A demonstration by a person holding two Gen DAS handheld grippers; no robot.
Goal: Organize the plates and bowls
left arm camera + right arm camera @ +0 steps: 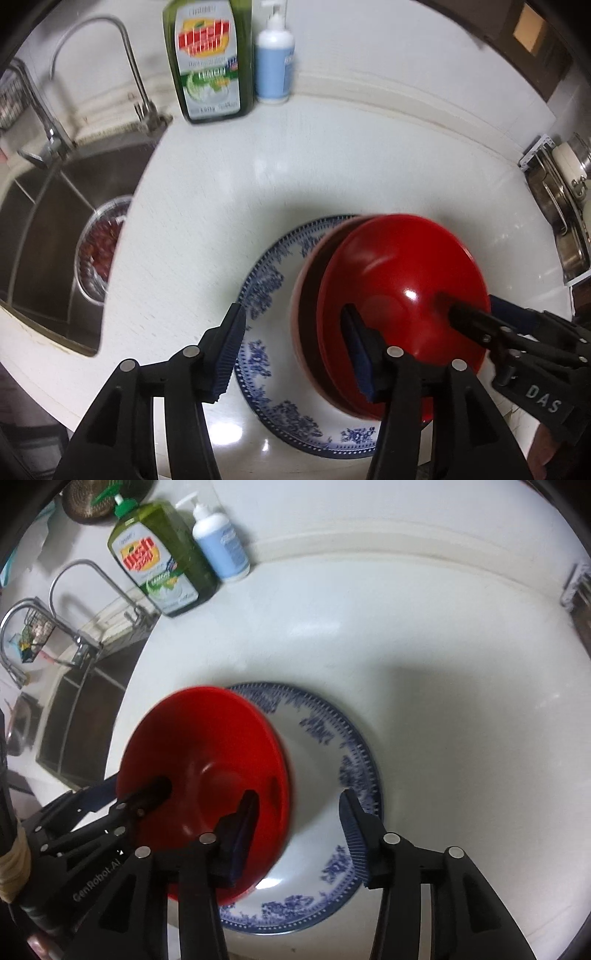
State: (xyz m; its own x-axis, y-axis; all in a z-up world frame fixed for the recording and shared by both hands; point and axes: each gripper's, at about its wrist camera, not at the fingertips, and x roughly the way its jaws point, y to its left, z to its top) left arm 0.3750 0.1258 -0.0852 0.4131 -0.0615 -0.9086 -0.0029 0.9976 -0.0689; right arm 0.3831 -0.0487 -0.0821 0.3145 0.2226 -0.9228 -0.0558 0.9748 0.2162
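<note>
We had the red bowl (207, 760) over the blue-patterned plate (332, 760), one gripper (469, 321) pinching its rim, the other (299, 830) agape, release remaining.

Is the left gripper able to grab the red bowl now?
Probably yes. The left gripper is open, with one finger inside the red bowl and the other outside its rim, and nothing between them but the rim.
</note>
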